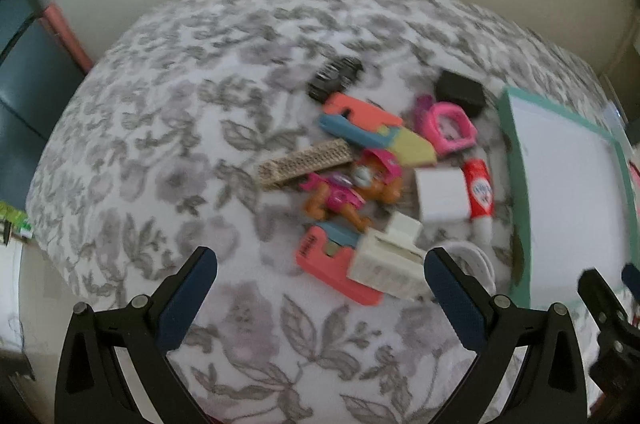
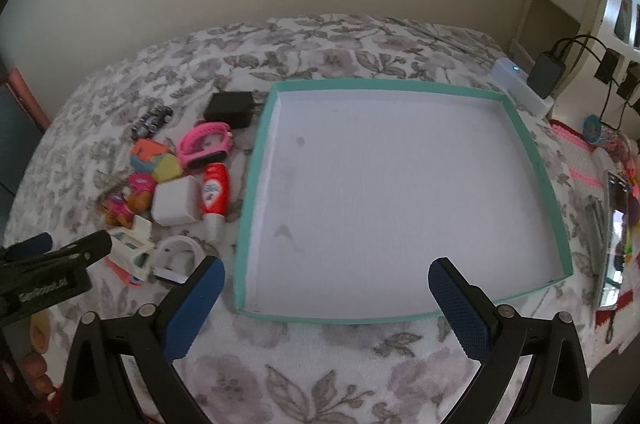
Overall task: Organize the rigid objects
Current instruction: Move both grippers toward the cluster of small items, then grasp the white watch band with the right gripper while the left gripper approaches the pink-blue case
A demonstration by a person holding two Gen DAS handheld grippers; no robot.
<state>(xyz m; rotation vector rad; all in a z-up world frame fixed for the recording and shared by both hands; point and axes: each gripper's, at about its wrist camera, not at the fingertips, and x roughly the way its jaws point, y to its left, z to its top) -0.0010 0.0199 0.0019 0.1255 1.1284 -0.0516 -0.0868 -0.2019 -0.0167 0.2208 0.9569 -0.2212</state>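
Observation:
A pile of small rigid things lies on the floral bedspread: a toy dog (image 1: 340,192), a white cube (image 1: 442,196), a red bottle (image 1: 480,194), a pink watch (image 1: 450,128), a black charger (image 1: 460,90), a coral holder (image 1: 332,268) and a white box (image 1: 388,260). A shallow teal-rimmed tray (image 2: 256,160) with a white floor stands right of the pile. My left gripper (image 1: 320,266) is open, just in front of the pile. My right gripper (image 2: 326,280) is open over the tray's near edge, holding nothing.
A phone (image 2: 614,236), pink items and cables lie right of the tray. A white device (image 2: 516,80) sits behind the tray's far right corner. The wall runs behind the bed. A dark cabinet (image 1: 20,96) stands at the left.

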